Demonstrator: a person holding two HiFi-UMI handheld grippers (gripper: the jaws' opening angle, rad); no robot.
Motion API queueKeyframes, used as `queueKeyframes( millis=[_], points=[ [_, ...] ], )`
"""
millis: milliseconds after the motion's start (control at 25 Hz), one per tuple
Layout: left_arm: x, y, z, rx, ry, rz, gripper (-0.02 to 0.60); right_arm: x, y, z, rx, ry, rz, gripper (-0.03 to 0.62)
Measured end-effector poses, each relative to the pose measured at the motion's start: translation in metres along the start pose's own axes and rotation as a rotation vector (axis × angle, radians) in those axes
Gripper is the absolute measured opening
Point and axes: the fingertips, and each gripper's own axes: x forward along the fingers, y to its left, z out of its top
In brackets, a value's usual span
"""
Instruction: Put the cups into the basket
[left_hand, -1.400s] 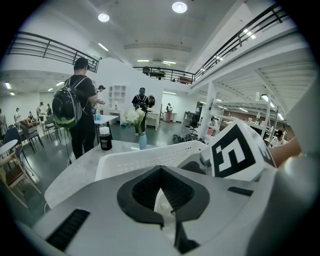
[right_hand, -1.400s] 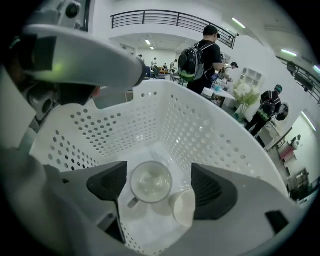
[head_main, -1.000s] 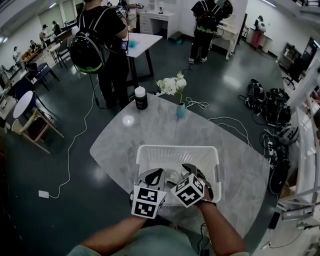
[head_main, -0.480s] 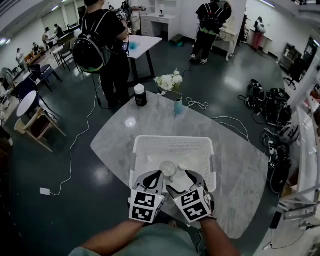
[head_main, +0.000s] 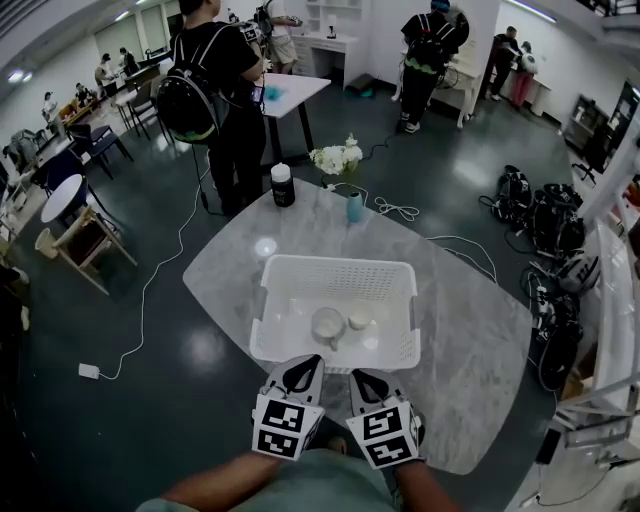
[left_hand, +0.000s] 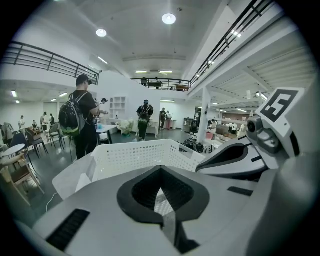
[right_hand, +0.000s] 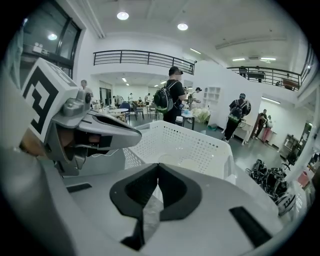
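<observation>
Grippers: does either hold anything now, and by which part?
Nothing is held: left gripper shut, empty; right gripper has just closed its jaws on nothing.

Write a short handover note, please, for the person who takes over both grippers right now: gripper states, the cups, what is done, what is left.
Left gripper: shut and empty, outside the basket, at its near side.
Right gripper: jaws have just been closing and are now shut with nothing between them. It is beside the left gripper.
Cups: big cup and small cup are side by side inside the basket, which stands on the table.
Done: both visible cups are in.
Left: probably nothing, as no other cup shows on the table.
</observation>
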Motion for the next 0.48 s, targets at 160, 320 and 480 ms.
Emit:
queueKeyframes(
  millis=[160, 320, 480],
  points=[
    [-0.013, -0.021, -0.016, -0.013, 0.004, -0.003, -0.002, -0.02, 0.006, -0.012, 0.0, -0.014, 0.009, 0.017],
    [-0.022, -0.04, -0.024, -0.022, 0.014, -0.008, 0.0, -0.036, 0.003, -0.018, 0.021, -0.045, 0.006, 0.015],
    [-0.031, -0.049, -0.03, -0.019, 0.024, -0.001, 0.0, -0.049, 0.001, -0.022, 0.051, -0.065, 0.0, 0.015]
  ],
)
